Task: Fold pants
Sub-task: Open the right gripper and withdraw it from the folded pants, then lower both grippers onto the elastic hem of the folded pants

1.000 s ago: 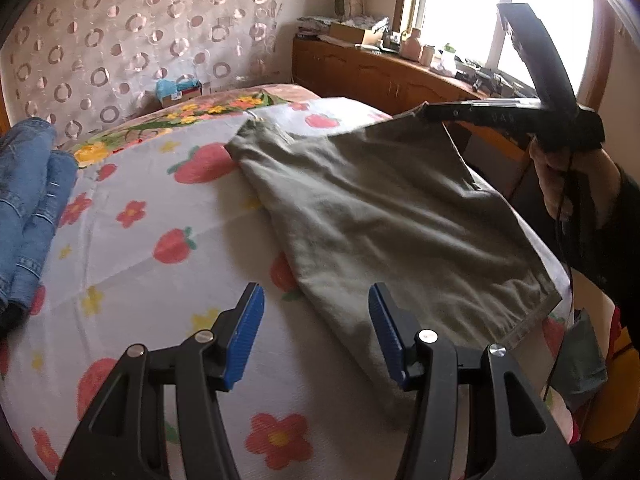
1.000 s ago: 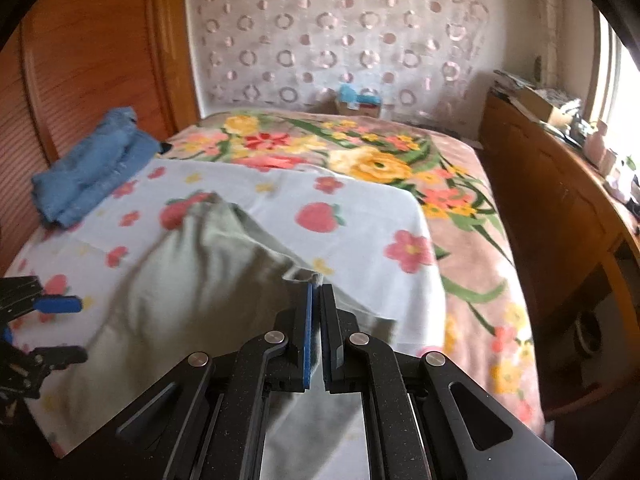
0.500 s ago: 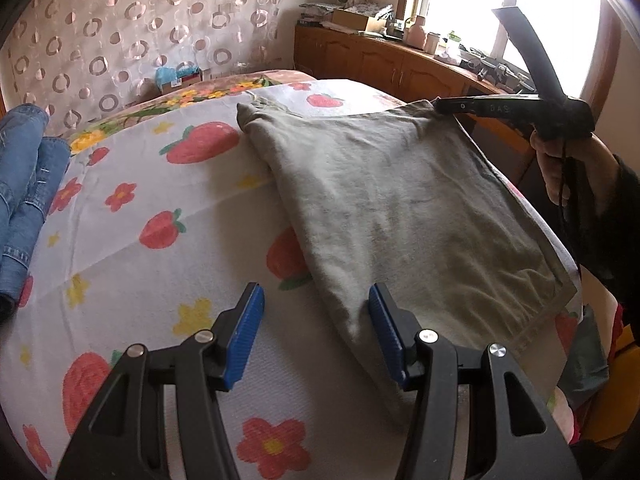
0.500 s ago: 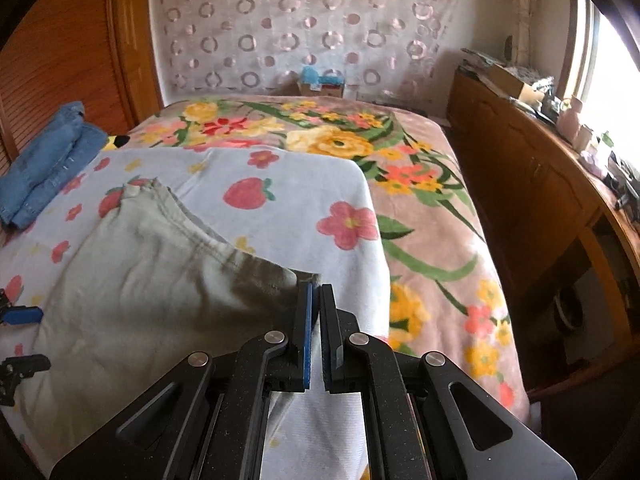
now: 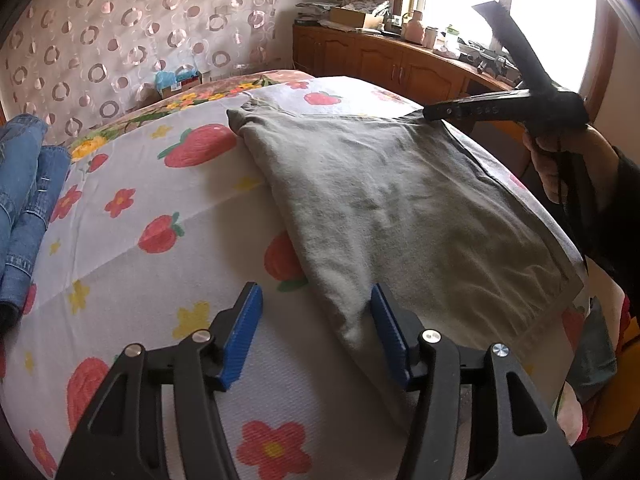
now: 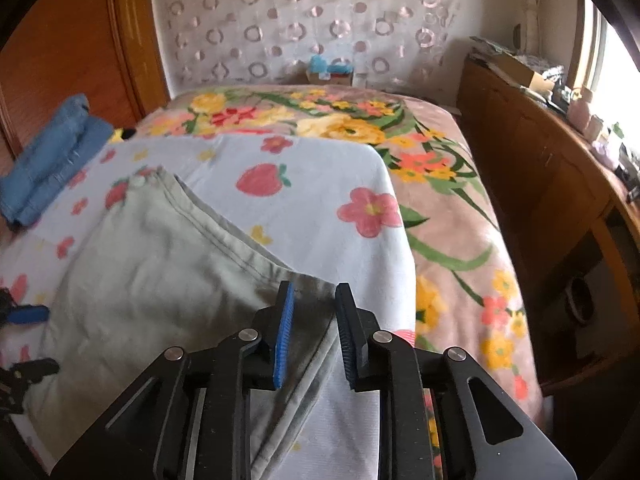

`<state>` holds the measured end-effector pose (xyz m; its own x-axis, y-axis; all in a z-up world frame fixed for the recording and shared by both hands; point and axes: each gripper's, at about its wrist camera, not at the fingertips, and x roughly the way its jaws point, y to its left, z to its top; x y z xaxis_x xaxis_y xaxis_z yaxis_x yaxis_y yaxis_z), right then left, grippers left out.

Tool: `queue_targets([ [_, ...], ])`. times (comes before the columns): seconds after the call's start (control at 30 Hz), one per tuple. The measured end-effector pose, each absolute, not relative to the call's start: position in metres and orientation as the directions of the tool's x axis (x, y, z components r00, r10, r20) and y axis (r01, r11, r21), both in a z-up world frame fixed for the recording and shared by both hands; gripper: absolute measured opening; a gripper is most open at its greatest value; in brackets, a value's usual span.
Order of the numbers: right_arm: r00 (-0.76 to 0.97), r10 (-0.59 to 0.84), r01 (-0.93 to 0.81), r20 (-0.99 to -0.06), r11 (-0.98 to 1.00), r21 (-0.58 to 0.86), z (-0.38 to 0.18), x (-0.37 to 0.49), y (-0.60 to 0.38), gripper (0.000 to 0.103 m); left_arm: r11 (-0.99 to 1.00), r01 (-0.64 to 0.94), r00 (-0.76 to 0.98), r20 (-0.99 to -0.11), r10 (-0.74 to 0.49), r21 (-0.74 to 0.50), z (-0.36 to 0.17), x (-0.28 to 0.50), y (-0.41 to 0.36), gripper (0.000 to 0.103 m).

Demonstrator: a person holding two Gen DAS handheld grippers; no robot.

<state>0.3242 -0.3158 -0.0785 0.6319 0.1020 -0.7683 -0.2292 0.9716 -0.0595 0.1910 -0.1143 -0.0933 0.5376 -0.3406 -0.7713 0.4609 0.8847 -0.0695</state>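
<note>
Left hand-held gripper [image 5: 316, 332], lower centre: jaws wide apart, empty, at near fold of olive pants [image 5: 400, 208] flat on bed [image 5: 132, 280]. Right hand-held gripper [image 6: 312, 332], lower centre: clamped earlier, now parted, corner released; fold laid.

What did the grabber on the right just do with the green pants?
The right gripper laid the corner of the green pants down flat on the bed, then opened and let go; a second ago it was pinched shut on that corner, holding it up. The left gripper stayed open, holding nothing. The blue jeans didn't move.
</note>
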Motion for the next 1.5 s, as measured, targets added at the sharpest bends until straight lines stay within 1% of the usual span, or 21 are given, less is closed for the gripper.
queue_targets([
  [0.07, 0.634, 0.037, -0.175, -0.773, 0.980, -0.097, -0.082, 0.328, -0.322, 0.020, 0.885, 0.461, 0.537, -0.772, -0.341, -0.071, -0.093, 0.192, -0.113, 0.056],
  [0.13, 0.637, 0.062, -0.167, -0.768, 0.984, -0.059, -0.080, 0.326, -0.329, 0.020, 0.885, 0.461, 0.537, -0.772, -0.340, -0.069, -0.093, 0.192, -0.113, 0.057],
  [0.2, 0.651, 0.067, -0.162, -0.756, 0.986, -0.051, -0.074, 0.319, -0.332, 0.021, 0.884, 0.462, 0.538, -0.772, -0.338, -0.065, -0.093, 0.192, -0.113, 0.057],
  [0.23, 0.659, 0.069, -0.163, -0.749, 0.985, -0.053, -0.071, 0.315, -0.332, 0.026, 0.884, 0.463, 0.538, -0.773, -0.337, -0.064, -0.093, 0.192, -0.114, 0.058],
  [0.27, 0.665, 0.078, -0.169, -0.743, 0.985, -0.048, -0.068, 0.308, -0.332, 0.039, 0.884, 0.463, 0.538, -0.773, -0.337, -0.064, -0.093, 0.193, -0.113, 0.058],
  [0.33, 0.676, 0.096, -0.173, -0.731, 0.984, -0.032, -0.063, 0.295, -0.331, 0.058, 0.884, 0.463, 0.538, -0.773, -0.338, -0.064, -0.093, 0.193, -0.114, 0.058],
  [0.53, 0.676, 0.168, -0.233, -0.718, 0.973, 0.008, -0.059, 0.244, -0.318, 0.058, 0.885, 0.461, 0.538, -0.774, -0.334, -0.062, -0.093, 0.193, -0.114, 0.058],
  [0.7, 0.667, 0.201, -0.258, -0.717, 0.966, 0.032, -0.064, 0.207, -0.308, 0.058, 0.897, 0.436, 0.552, -0.764, -0.334, -0.077, -0.087, 0.185, -0.108, 0.058],
  [0.83, 0.671, 0.205, -0.241, -0.712, 0.969, 0.052, -0.071, 0.181, -0.306, 0.058, 0.897, 0.435, 0.573, -0.742, -0.348, -0.085, -0.077, 0.170, -0.103, 0.058],
  [1.07, 0.688, 0.231, -0.187, -0.688, 0.972, 0.139, -0.074, 0.147, -0.312, 0.058, 0.890, 0.446, 0.575, -0.734, -0.361, -0.089, -0.071, 0.148, -0.102, 0.058],
  [1.2, 0.685, 0.241, -0.181, -0.688, 0.970, 0.160, -0.078, 0.130, -0.309, 0.058, 0.886, 0.452, 0.569, -0.733, -0.372, -0.098, -0.074, 0.138, -0.102, 0.058],
  [1.3, 0.679, 0.243, -0.186, -0.692, 0.970, 0.158, -0.082, 0.122, -0.304, 0.058, 0.884, 0.456, 0.569, -0.731, -0.377, -0.101, -0.075, 0.131, -0.102, 0.058],
  [1.5, 0.677, 0.204, -0.173, -0.707, 0.978, 0.117, -0.088, 0.107, -0.295, 0.053, 0.882, 0.460, 0.570, -0.728, -0.382, -0.103, -0.076, 0.118, -0.103, 0.058],
])
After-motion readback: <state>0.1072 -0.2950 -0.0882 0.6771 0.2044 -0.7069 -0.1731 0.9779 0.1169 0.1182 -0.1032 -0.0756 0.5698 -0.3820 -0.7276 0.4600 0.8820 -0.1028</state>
